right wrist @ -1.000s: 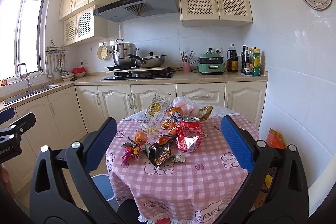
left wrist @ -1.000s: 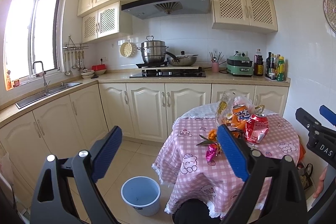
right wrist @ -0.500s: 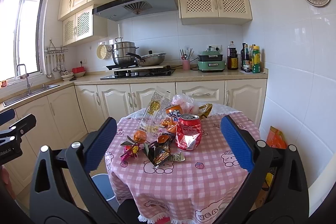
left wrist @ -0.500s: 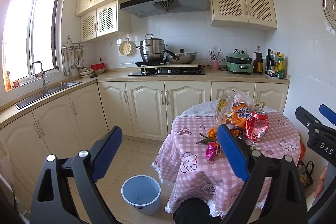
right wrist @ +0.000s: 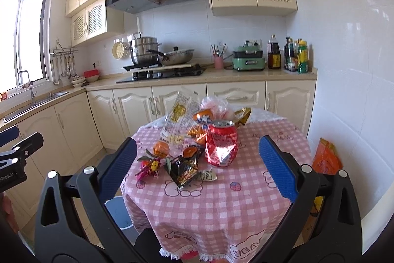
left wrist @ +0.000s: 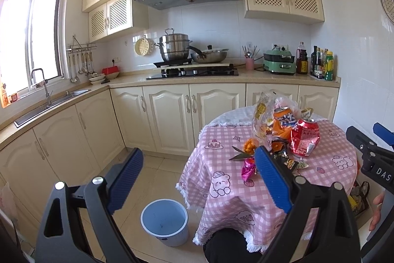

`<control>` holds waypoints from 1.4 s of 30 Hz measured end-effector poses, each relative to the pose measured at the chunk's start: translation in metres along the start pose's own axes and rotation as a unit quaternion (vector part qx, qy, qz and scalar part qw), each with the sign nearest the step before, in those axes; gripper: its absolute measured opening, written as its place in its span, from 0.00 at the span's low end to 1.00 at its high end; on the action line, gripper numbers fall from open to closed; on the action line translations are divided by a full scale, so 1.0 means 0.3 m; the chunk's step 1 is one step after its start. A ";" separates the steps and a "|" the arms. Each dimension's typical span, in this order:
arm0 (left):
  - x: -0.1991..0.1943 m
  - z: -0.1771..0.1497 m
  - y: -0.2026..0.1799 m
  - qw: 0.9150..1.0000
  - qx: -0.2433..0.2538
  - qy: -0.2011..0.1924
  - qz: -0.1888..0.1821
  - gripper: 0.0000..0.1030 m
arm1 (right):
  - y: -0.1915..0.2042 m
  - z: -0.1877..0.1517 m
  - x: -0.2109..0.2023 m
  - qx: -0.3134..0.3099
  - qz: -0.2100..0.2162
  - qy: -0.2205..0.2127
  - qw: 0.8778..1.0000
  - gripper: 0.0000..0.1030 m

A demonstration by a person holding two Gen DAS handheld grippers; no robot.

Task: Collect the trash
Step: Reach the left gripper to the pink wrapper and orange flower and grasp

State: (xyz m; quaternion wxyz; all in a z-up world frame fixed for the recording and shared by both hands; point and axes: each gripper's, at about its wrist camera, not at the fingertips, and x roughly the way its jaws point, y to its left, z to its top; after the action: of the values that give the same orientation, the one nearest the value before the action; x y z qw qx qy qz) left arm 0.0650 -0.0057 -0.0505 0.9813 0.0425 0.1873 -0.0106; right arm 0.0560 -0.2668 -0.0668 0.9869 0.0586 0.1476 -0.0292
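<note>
Pink checked tablecloth [right wrist: 221,201] carries our dented red can [right wrist: 221,146]; left gripper [left wrist: 197,169] and right gripper [right wrist: 197,159] gape empty before it

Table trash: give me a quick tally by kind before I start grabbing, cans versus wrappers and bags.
Crushed cans: 2, red can, orange can
Clear plastic bags: 2, printed bag, bunched bag
Small wrappers: at least 5, including black wrapper, pink wrapper, gold wrapper
Total: at least 9; the pile overlaps, so small pieces may be hidden.
</note>
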 end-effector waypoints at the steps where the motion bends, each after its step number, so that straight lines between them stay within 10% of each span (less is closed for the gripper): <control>1: 0.025 -0.005 -0.003 1.000 0.001 0.008 -0.007 0.87 | -0.005 -0.007 0.014 0.001 -0.002 0.004 1.000 0.94; 16: 0.521 -0.065 -0.147 0.972 0.018 0.167 -0.167 0.87 | -0.146 -0.147 0.358 0.047 -0.039 0.110 0.992 0.94; 42: 1.040 -0.052 -0.351 0.912 0.057 0.322 -0.249 0.06 | -0.261 -0.092 0.670 0.065 -0.044 0.148 0.986 0.94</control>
State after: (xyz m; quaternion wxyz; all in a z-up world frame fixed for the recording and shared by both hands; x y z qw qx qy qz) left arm 0.3456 -0.1107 -0.1884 0.8292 0.0515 0.4970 -0.2506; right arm 0.2340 -0.3492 -0.1606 0.9459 0.1201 0.2922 -0.0735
